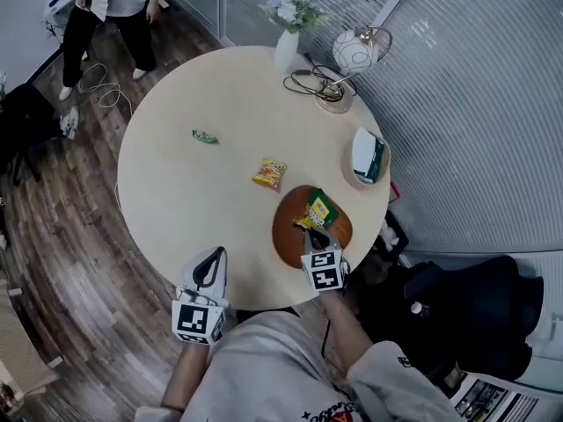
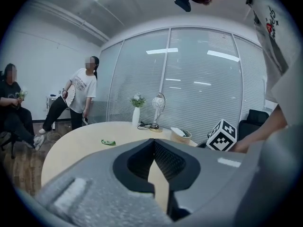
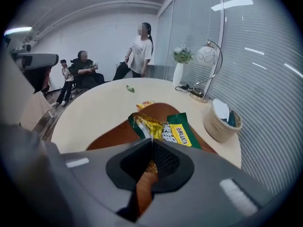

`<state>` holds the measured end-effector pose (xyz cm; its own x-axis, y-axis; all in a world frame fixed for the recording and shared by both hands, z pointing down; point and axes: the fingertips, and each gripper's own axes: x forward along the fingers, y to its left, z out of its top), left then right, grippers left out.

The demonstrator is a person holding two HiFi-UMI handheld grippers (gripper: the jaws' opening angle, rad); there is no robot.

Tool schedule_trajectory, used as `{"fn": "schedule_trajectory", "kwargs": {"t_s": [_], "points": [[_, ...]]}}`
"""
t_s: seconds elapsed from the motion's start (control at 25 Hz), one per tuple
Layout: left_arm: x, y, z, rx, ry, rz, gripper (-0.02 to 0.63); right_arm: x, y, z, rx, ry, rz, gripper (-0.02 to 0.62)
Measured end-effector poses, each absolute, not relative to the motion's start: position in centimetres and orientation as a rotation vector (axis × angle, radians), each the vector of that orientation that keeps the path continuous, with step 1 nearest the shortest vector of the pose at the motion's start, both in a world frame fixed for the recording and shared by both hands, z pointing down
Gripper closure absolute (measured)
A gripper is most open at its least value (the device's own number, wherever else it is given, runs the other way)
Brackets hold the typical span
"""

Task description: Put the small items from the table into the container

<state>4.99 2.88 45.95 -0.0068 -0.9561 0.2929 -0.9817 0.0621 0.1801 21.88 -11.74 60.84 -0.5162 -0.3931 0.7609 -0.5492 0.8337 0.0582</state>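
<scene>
Two small items lie loose on the tabletop (image 1: pixel 176 192): an orange packet (image 1: pixel 270 173) just beyond the tips of the right hand-held gripper (image 1: pixel 312 233), past the far rim of the brown container (image 1: pixel 286 227), and a green wrapper (image 1: pixel 205 136) farther out, ahead of the left hand-held gripper (image 1: pixel 214 255). The right hand-held gripper's jaws are pressed together on the edge of a green-and-yellow snack packet (image 1: pixel 320 209), which extends ahead of its tips over the brown container. The left hand-held gripper, beside the right one at the tabletop's near edge, has its jaws pressed together with nothing between them.
</scene>
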Motion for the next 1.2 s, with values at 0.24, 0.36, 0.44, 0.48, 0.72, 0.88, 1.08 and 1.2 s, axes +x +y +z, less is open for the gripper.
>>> {"fn": "schedule_trajectory", "kwargs": {"t_s": [0.24,0.36,0.44,0.48,0.72,0.88,1.08,1.2], "points": [[3.5,2.1,47.0,1.905,-2.013,0.128,0.609,21.6,-11.4,63.6,0.62,-2.105,0.348,0.572],[3.0,1.2,47.8,1.893,-2.001,0.145,0.609,21.1,-11.3,63.0,0.628,-2.145,0.36,0.531],[2.7,0.1,48.3,1.9,-1.986,0.166,0.609,20.7,-11.7,61.7,0.661,-2.188,0.363,0.519],[2.6,-0.6,48.5,1.906,-1.977,0.175,0.609,20.4,-12.0,60.8,0.685,-2.217,0.363,0.52],[1.6,-5.3,48.8,1.968,-1.927,0.226,0.609,17.1,-13.2,54.2,0.765,-2.457,0.424,0.568],[0.1,-7.4,48.5,2.032,-1.921,0.238,0.609,13.5,-13.6,50.7,0.845,-2.578,0.441,0.584],[-1.8,-8.6,50.0,2.102,-1.822,0.216,0.609,9.2,-14.1,48.4,1.039,-2.616,0.443,0.592],[-2.6,-9.0,50.3,2.185,-1.743,0.219,0.611,7.3,-13.9,47.8,1.141,-2.583,0.434,0.592]]}}
